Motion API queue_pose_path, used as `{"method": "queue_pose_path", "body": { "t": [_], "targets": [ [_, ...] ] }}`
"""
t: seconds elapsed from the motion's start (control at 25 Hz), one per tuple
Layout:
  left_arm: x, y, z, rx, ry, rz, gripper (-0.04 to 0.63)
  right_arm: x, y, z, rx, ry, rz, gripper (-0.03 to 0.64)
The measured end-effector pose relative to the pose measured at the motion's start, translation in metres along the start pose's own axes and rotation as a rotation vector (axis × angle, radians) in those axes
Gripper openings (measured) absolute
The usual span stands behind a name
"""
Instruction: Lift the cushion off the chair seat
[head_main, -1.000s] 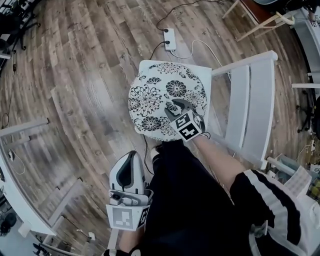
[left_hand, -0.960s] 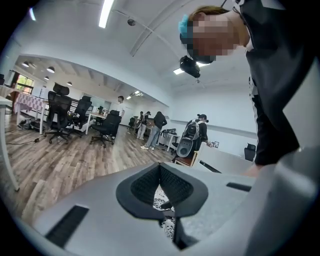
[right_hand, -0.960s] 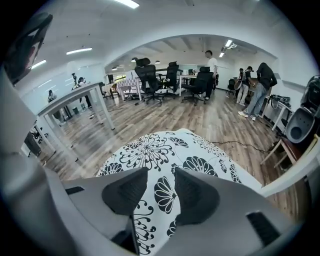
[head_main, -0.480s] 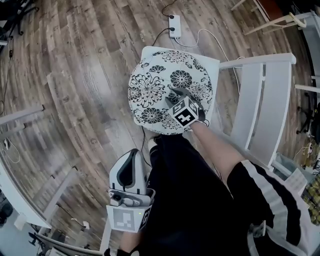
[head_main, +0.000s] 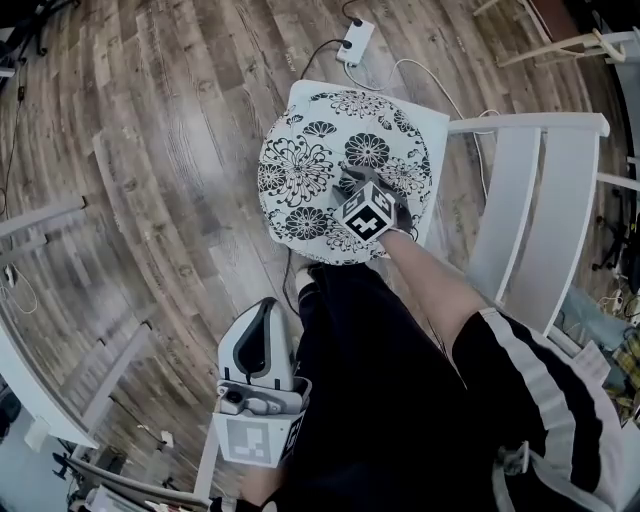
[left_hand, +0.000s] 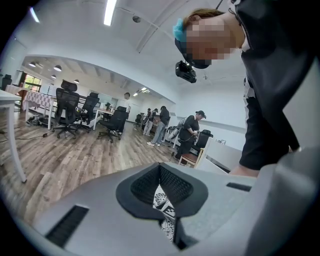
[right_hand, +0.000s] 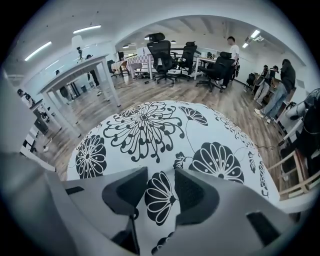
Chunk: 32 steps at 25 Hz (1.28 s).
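A round white cushion (head_main: 310, 170) with black flowers lies on the white chair seat (head_main: 432, 125) and overhangs its left and near edges. My right gripper (head_main: 345, 185) reaches over the cushion's near right part, its marker cube (head_main: 368, 215) behind it. In the right gripper view the cushion (right_hand: 145, 125) fills the picture and a fold of its fabric sits between the right gripper (right_hand: 160, 192) jaws, which are shut on it. My left gripper (head_main: 262, 315) hangs low beside the person's leg, away from the chair. The left gripper (left_hand: 160, 172) is shut, with nothing between its jaws.
The chair's white slatted back (head_main: 530, 210) is to the right of the seat. A power strip (head_main: 356, 42) and its cables lie on the wood floor beyond the chair. White table legs (head_main: 40, 220) stand at the left. Office chairs and people are in the room.
My right gripper has shifted a little farther over the cushion and its cube has turned. The left gripper has stayed where it was.
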<state>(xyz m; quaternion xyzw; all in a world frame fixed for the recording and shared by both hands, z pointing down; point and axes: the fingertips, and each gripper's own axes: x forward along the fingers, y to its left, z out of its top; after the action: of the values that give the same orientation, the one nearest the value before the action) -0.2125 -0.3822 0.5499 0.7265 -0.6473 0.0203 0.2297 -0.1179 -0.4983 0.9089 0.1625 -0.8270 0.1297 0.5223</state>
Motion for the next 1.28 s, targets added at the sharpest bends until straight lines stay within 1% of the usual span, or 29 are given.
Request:
{"method": "queue_pose_path", "body": {
  "t": [0.12,0.2,0.28,0.44,0.52,0.68,0.8,0.96,1.28],
  "targets": [
    [0.001,0.000,-0.002,0.006,0.003,0.001,0.002,0.001,-0.001,0.000,0.006,-0.001,-0.001,0.160],
    [0.002,0.002,-0.006,0.008,0.019,0.004,0.002,0.001,-0.001,0.000,0.019,0.000,-0.005,0.160],
    [0.006,0.006,-0.014,-0.002,0.067,0.012,0.002,0.001,0.000,0.000,0.025,0.003,-0.006,0.160],
    [0.017,0.011,-0.036,-0.025,0.217,0.004,0.002,0.001,-0.001,-0.001,0.028,0.009,-0.012,0.152],
    [0.020,0.013,-0.039,-0.031,0.247,0.001,0.002,0.001,0.001,-0.001,0.028,0.011,-0.014,0.139],
    [0.018,0.016,-0.036,-0.038,0.246,-0.004,0.002,0.001,0.007,0.001,0.020,0.018,-0.023,0.093],
    [0.015,0.021,-0.034,-0.045,0.238,-0.001,0.002,0.001,0.009,0.001,0.014,0.026,-0.035,0.042],
    [0.012,0.023,-0.029,-0.038,0.215,0.005,0.002,-0.009,0.009,0.004,-0.006,0.001,-0.068,0.034],
    [-0.002,0.022,-0.011,-0.014,0.158,-0.012,0.002,-0.053,0.013,0.026,0.089,-0.114,-0.107,0.032]
  ]
}}
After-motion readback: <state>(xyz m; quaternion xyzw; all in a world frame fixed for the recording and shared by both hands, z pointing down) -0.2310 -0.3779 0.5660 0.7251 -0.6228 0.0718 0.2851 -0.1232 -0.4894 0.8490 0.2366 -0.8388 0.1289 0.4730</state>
